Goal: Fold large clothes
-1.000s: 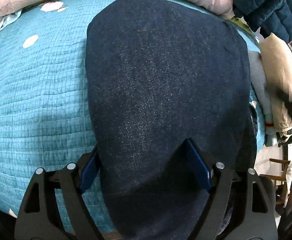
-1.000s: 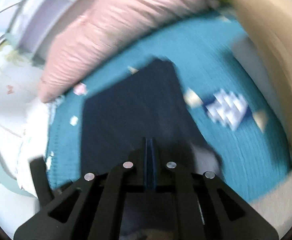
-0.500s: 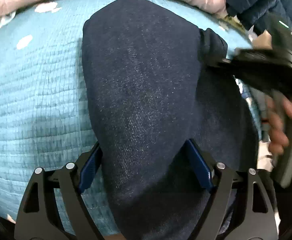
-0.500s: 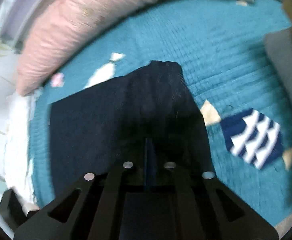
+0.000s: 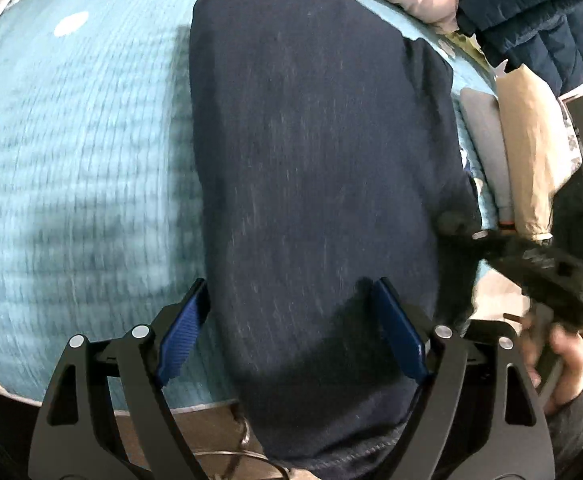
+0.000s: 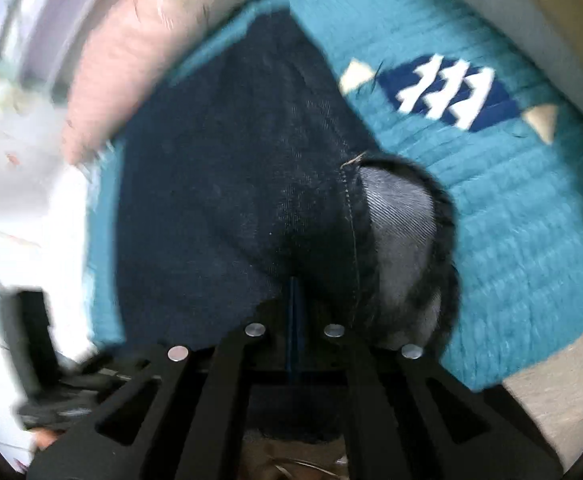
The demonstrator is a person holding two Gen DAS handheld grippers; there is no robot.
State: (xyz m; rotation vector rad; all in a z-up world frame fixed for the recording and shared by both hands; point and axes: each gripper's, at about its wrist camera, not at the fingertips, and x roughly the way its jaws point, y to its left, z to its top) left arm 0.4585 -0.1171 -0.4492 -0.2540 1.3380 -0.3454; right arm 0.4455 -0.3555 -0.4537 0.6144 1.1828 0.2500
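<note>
left wrist view: your left gripper (image 5: 291, 332) stands wide open over the dark jeans (image 5: 315, 152) lying on the teal quilt (image 5: 75, 168), gripping nothing. right wrist view: your right gripper (image 6: 294, 312) is pinched closed on the jeans' hem (image 6: 395, 240).

Teal quilted bed (image 5: 71, 168), pink pillow (image 6: 139, 52), brown floor (image 5: 195, 428).

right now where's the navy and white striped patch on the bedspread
In the right wrist view, the striped patch sits upper right on the teal bedspread, just right of the dark jeans, between two cream triangles.
</note>
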